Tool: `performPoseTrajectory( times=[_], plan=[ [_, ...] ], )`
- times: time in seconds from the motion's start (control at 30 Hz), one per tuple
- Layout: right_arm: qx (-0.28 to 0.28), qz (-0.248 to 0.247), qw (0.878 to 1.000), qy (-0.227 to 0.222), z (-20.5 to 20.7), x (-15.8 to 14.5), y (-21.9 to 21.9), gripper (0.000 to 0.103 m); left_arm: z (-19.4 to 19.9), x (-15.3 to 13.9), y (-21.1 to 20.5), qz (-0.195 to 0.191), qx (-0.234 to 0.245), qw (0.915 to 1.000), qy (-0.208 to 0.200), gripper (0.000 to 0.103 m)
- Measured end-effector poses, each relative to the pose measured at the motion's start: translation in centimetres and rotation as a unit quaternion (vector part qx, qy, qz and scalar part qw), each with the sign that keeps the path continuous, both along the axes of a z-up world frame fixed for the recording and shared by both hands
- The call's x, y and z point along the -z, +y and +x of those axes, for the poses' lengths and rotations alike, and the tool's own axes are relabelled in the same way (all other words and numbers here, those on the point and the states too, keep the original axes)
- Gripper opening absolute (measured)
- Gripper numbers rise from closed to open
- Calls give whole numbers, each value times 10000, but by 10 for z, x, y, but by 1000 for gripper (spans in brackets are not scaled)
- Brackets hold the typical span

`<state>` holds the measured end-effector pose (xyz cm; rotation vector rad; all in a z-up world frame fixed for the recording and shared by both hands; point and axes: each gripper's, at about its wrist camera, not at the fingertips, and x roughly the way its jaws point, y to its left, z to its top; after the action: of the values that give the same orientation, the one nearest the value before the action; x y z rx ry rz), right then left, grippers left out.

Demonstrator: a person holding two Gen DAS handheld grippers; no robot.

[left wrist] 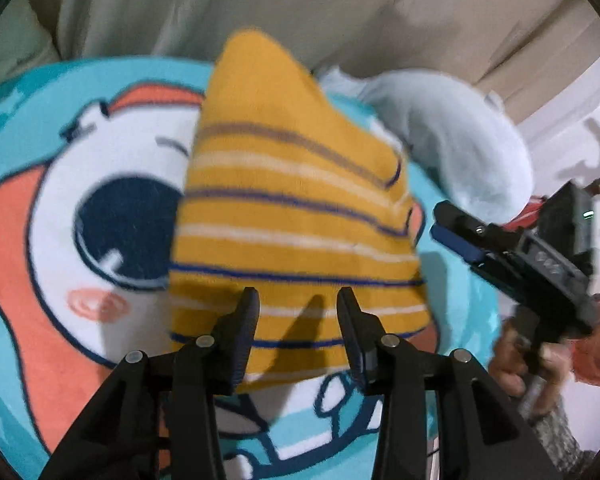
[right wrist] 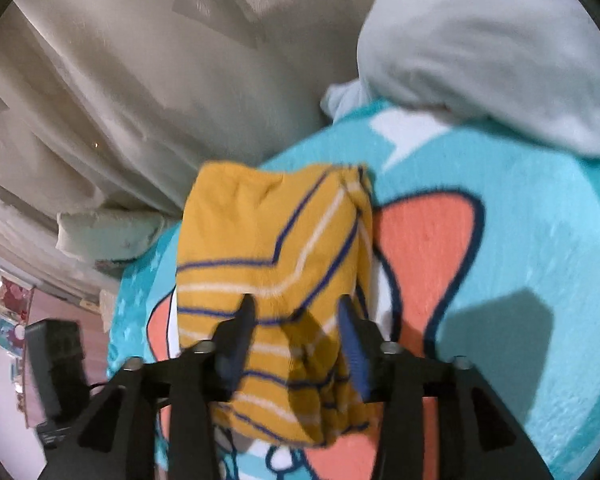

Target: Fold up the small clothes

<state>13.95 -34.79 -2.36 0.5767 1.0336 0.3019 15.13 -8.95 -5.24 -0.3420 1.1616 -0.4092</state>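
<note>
A mustard-yellow garment [left wrist: 296, 208] with white and navy stripes lies folded on a turquoise cartoon-print blanket [left wrist: 40, 128]. My left gripper [left wrist: 298, 294] hovers over the garment's near edge, its jaws apart and no cloth pinched between them. In the right wrist view the same garment [right wrist: 268, 232] looks bunched and creased at its near end. My right gripper [right wrist: 296, 302] stands open over that end, the cloth below and between its fingers but not pressed. The right gripper [left wrist: 446, 222] also shows at the right of the left wrist view, off the garment's side, held by a hand [left wrist: 516, 364].
A pale blue garment [left wrist: 448, 136] lies in a heap at the blanket's far right [right wrist: 492, 48]. Beige bedding [right wrist: 140, 80] rises behind the blanket [right wrist: 540, 240]. A black box-like object [right wrist: 54, 360] stands at the left, beyond the blanket's edge, by a pink wall.
</note>
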Motion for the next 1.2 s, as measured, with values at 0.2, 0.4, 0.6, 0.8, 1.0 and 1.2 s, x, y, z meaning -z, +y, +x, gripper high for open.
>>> performPoseTrajectory(
  times=[0.2, 0.4, 0.6, 0.8, 1.0, 1.2],
  plan=[
    [207, -24, 9996, 169, 31, 21, -3, 73, 39, 2, 56, -486, -835, 9953, -100, 65],
    [212, 85, 9981, 571, 58, 58, -1, 73, 74, 49, 44, -844, -458, 9944, 439, 75],
    [57, 1002, 9913, 857, 68, 73, 6, 42, 81, 69, 19, -1289, -235, 9874, 885, 70],
    [-69, 1494, 9875, 500, 64, 38, 4, 27, 68, 21, 30, -1239, -371, 9905, 467, 57],
    [160, 794, 9942, 710, 67, 52, 7, 32, 69, 27, 13, 128, -393, 9980, 488, 60],
    [470, 475, 9965, 496, 52, 32, -11, 45, 29, 0, 28, 187, -505, 9985, -80, 60]
  ],
)
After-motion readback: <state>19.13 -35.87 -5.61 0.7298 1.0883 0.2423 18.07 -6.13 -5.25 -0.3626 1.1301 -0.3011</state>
